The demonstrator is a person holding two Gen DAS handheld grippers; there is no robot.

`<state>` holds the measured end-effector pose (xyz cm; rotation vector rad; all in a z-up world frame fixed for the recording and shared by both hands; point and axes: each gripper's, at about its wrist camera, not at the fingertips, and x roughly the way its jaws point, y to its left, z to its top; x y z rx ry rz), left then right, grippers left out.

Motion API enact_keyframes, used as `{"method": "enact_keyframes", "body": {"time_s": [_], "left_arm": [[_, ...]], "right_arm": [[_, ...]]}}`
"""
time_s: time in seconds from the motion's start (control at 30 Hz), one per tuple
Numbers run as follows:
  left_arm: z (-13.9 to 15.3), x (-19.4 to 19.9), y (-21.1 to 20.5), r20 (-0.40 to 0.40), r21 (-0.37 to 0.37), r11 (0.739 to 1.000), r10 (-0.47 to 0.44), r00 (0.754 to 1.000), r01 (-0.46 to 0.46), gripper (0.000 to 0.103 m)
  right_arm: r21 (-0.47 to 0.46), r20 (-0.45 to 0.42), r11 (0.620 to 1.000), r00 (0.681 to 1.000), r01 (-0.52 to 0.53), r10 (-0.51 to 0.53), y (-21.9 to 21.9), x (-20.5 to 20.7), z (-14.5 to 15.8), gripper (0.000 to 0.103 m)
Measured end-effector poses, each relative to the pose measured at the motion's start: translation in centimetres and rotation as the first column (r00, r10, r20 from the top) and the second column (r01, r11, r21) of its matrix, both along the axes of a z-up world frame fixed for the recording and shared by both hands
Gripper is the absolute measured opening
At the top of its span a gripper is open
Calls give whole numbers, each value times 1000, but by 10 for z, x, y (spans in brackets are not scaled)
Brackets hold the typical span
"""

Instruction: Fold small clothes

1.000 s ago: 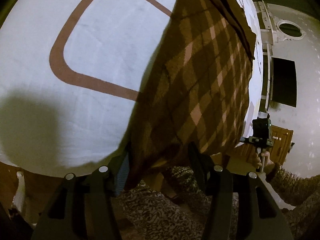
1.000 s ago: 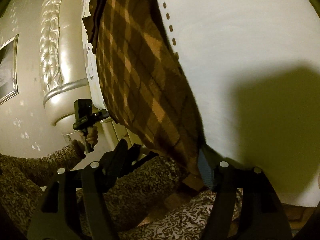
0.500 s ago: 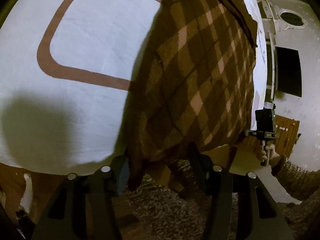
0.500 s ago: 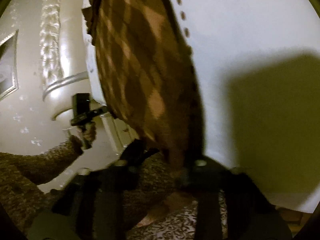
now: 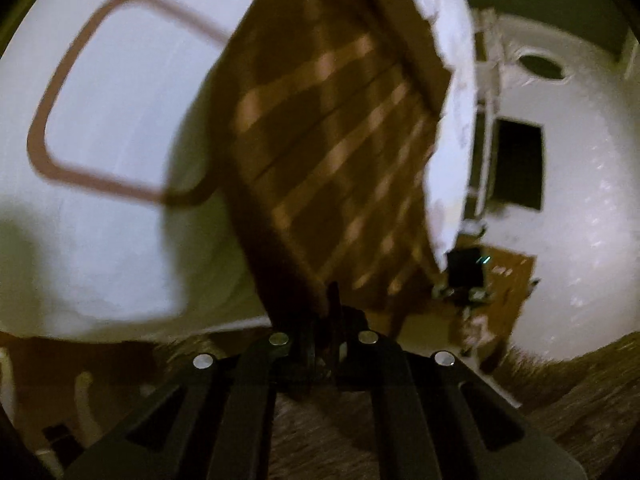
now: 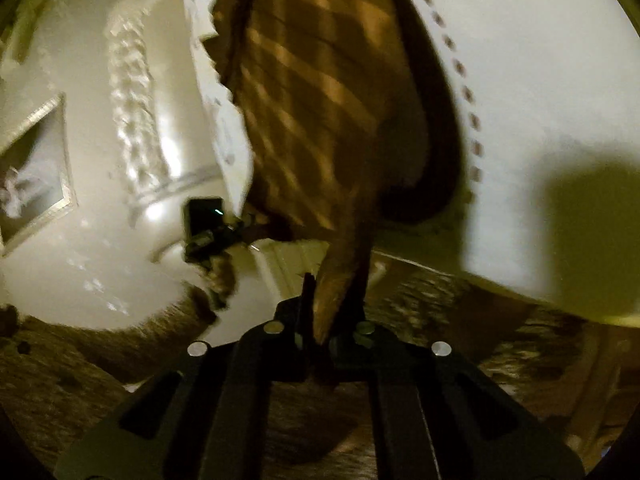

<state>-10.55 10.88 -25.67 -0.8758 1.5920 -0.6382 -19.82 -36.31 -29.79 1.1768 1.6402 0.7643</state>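
A brown plaid garment (image 5: 332, 140) lies spread on a white bed cover (image 5: 120, 128), reaching from the near edge of the bed, where the person stands, toward the far side. Its near hem is lifted off the cover at both corners.

The left gripper (image 5: 324, 312) has its jaws together, clamped on the near corner of the garment on its side; the cloth runs straight out of the closed fingers and up over the bed edge. The right gripper (image 6: 336, 312) is likewise pinched shut on the other near corner, where a narrow tongue of the fabric (image 6: 340, 288) hangs down into the fingers. The cloth between the two corners is pulled up from the cover and casts a dark shadow behind it.

On the cover, beside the garment on the left gripper's side, runs a brown rounded-rectangle line (image 5: 52, 120). On the right gripper's side a row of brown dots (image 6: 460, 68) follows the garment's edge.

From each camera the other gripper shows across the near hem, held in a hand (image 6: 220, 272) with a patterned sleeve (image 6: 72, 360). Both views are blurred. Beyond the bed's side stands a pale tufted headboard (image 6: 132, 120), with a framed picture (image 6: 32, 168) on the wall.
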Motion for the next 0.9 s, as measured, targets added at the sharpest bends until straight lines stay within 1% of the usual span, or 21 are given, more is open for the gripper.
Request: {"method": "enact_keyframes", "body": {"time_s": [0.1,0.17,0.23,0.3,0.33,0.37,0.4,0.5,0.63,0.67,0.73,0.8,0.9], "left_arm": [[22,18,6,65,-37,994,108,992,-106,4],[35,30,12,99,-64,984,174,980,-169,4],[47,47,20,134,-91,967,249,959,-239,4],[58,67,27,168,-104,948,315,934,-301,4],[61,74,29,177,-110,942,333,926,-318,4],[66,88,31,196,-121,930,365,910,-347,4],[67,100,35,207,-133,922,385,899,-364,4],[72,132,36,237,-141,911,412,880,-389,4],[71,180,31,270,-110,910,414,869,-399,4],[69,186,29,273,-107,909,417,867,-403,4],[65,204,30,276,-99,905,424,862,-413,4],[59,222,28,278,-87,903,428,860,-421,4],[55,244,28,288,-86,894,445,848,-440,4]], "right_arm": [[53,24,994,995,91,-92,-7,13,18,5],[87,55,985,987,149,-154,-13,26,31,5],[126,82,970,972,209,-220,-20,42,41,5],[148,106,958,959,247,-264,-25,59,48,5],[164,124,948,948,272,-294,-29,72,52,5],[172,135,942,940,288,-312,-30,82,55,5],[184,150,934,930,308,-336,-31,93,58,5],[210,190,911,900,354,-393,-37,127,64,5],[221,217,888,868,403,-447,-41,171,62,5],[223,219,881,859,417,-462,-44,184,60,5],[218,223,875,850,433,-477,-45,203,55,5],[197,236,876,846,440,-478,-45,222,48,5],[179,259,874,836,451,-484,-47,245,43,5]]}}
